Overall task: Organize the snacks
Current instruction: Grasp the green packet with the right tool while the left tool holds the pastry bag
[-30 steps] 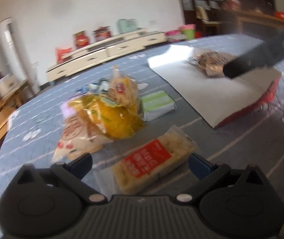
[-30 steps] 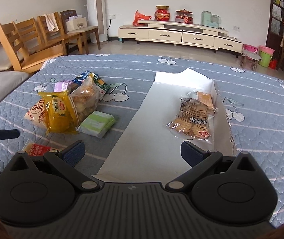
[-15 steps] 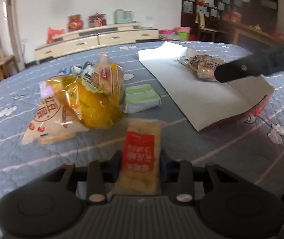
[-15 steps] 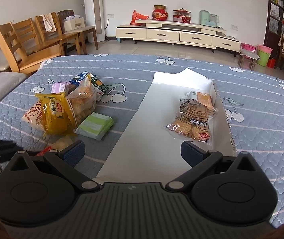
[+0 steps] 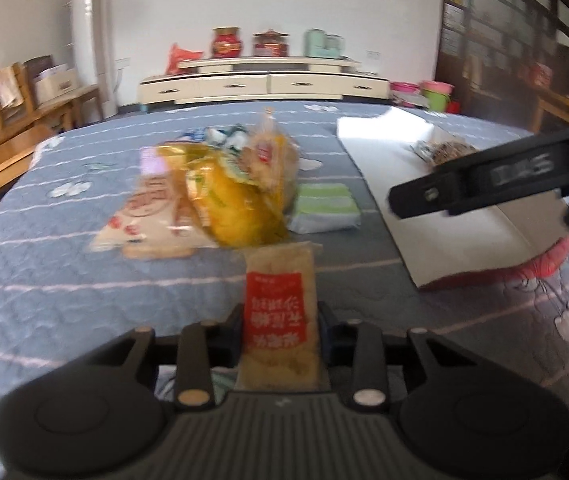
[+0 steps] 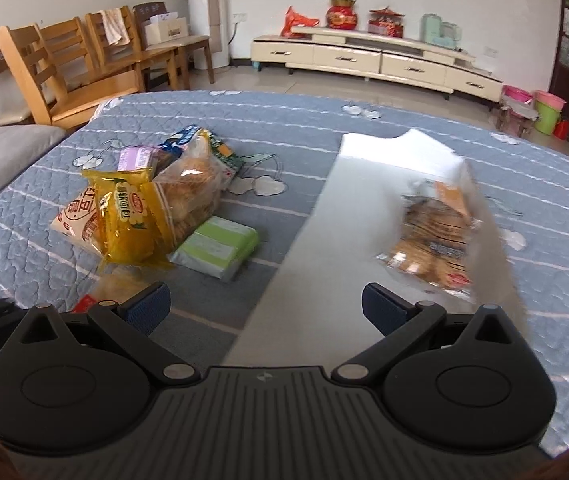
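Note:
My left gripper (image 5: pixel 280 328) is shut on a pale snack bar with a red label (image 5: pixel 278 312), which stands lengthwise between the pads on the quilted blue cover. Just beyond it lies a pile of snack bags: a yellow bag (image 5: pixel 236 208), a pale red-printed bag (image 5: pixel 144 216) and a green pack (image 5: pixel 324 208). My right gripper (image 6: pixel 264 308) is open with nothing between its fingers, hovering over the near end of the white box lid (image 6: pixel 348 216). A brown cracker bag (image 6: pixel 432 244) lies on that lid, ahead of the right finger. The same pile shows left of it, with the yellow bag (image 6: pixel 124 216) and green pack (image 6: pixel 216 248).
The right gripper's black finger (image 5: pixel 484 176) crosses the right side of the left wrist view. Wooden chairs (image 6: pixel 64 68) stand past the bed's far left corner, and a cream TV cabinet (image 6: pixel 364 56) lines the back wall. A grey cushion (image 6: pixel 0 160) lies at the left.
The left gripper's jaws went from wide open around the snack bar to shut on it, and the view rolled level. The right gripper drifted slightly left over the lid.

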A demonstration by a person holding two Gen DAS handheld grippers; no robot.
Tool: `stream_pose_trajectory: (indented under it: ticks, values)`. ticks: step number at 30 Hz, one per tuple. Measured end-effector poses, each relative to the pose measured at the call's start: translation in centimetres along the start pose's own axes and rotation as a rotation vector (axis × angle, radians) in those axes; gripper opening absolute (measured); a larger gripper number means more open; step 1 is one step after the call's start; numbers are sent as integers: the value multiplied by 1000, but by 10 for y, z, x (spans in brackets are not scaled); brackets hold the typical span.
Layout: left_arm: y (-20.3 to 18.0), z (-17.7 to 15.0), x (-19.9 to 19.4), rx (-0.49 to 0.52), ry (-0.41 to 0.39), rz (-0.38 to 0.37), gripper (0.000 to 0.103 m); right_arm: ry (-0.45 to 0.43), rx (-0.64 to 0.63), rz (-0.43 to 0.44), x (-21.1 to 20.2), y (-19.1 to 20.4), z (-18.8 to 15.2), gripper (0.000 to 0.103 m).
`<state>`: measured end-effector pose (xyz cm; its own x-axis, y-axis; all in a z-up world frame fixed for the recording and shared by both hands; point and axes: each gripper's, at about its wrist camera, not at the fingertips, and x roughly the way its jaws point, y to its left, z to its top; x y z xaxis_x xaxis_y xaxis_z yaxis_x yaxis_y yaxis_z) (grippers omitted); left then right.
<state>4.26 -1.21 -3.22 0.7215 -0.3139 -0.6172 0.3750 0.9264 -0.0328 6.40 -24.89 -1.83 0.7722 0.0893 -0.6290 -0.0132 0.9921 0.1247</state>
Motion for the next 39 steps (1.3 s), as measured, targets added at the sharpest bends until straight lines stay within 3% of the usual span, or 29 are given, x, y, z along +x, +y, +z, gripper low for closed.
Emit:
stream_pose_trajectory:
  ticks: [6,14,16,17,18,20,25,33,39]
  values:
    - [19,9,-21,-51,-52,64,34,56,0,26,42,12,23,103]
    - [30,13,-22,-87,-73,67,34,149,66,-26,97,24,36,103]
    - [31,11,-24,-88,-75,66,34,137,80,-27,103,25,35,103]
    - [31,12,-24,-89,-79,68,34,126,61,-24,102,27,35,82]
    - [32,12,-25,-93,-83,70,34,127,52,7,101,27,34,70]
    - [33,13,-28,-109,-87,71,34,118,34,-4,94,29,30,59]
    - [33,17,-31,-123,-102,76,34,120,48,10,72,16,16,59]
    - [23,25,-42,-112,-135,82,34,17,37,26,7,5,3,58]
    - [13,28,-51,-101,-154,84,34,1,44,62,-25,-1,-6,58]
